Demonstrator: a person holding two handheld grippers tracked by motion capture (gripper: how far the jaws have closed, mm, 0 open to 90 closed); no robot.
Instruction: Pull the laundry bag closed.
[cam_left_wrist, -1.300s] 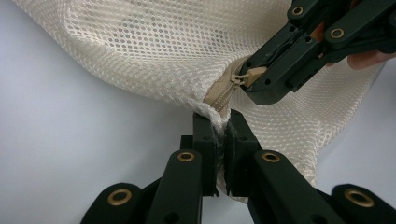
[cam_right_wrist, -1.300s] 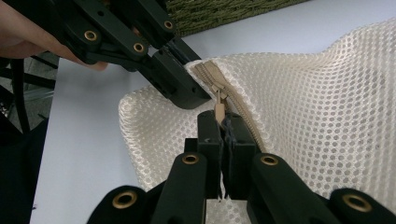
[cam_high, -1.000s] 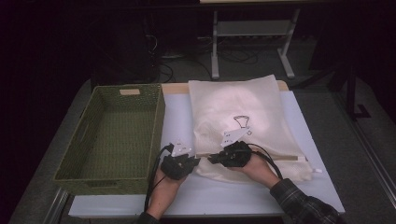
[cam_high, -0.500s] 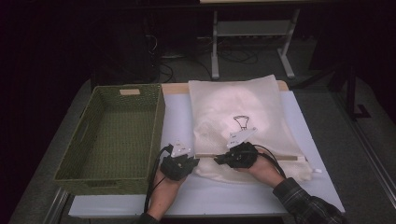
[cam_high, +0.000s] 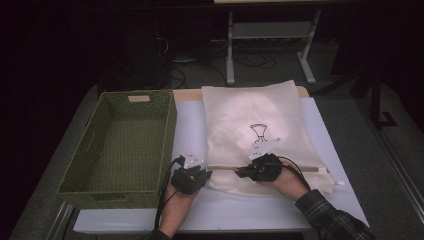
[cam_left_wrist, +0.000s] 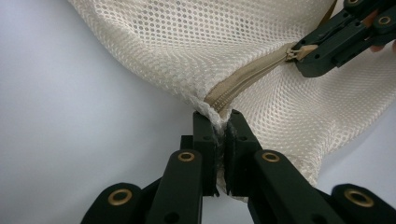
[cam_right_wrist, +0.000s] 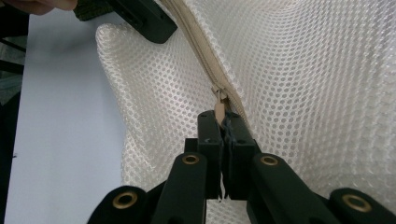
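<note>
A cream mesh bag (cam_high: 250, 112) lies flat on the white table top (cam_high: 189, 125), its beige zipper (cam_left_wrist: 247, 79) running along the near side. My left gripper (cam_left_wrist: 222, 122) is shut on the bag's corner at the zipper's end, also seen from above as the left gripper (cam_high: 206, 174). My right gripper (cam_right_wrist: 223, 122) is shut on the zipper pull (cam_right_wrist: 218, 106). From above the right gripper (cam_high: 241, 172) points left, a short way along the zipper from the left one. The left gripper view has the right gripper (cam_left_wrist: 310, 58) at its upper right on the zipper pull (cam_left_wrist: 297, 52).
A green woven basket (cam_high: 80, 165), with nothing inside, stands left of the bag and close beside my left hand. A black outline mark (cam_high: 258, 135) is printed on the bag. Dark floor, cables and a metal stand's legs (cam_high: 230, 55) lie beyond the table's far edge.
My right gripper has shifted a little to the right along the zipper line. The left gripper and the bag's corner have stayed in place.
</note>
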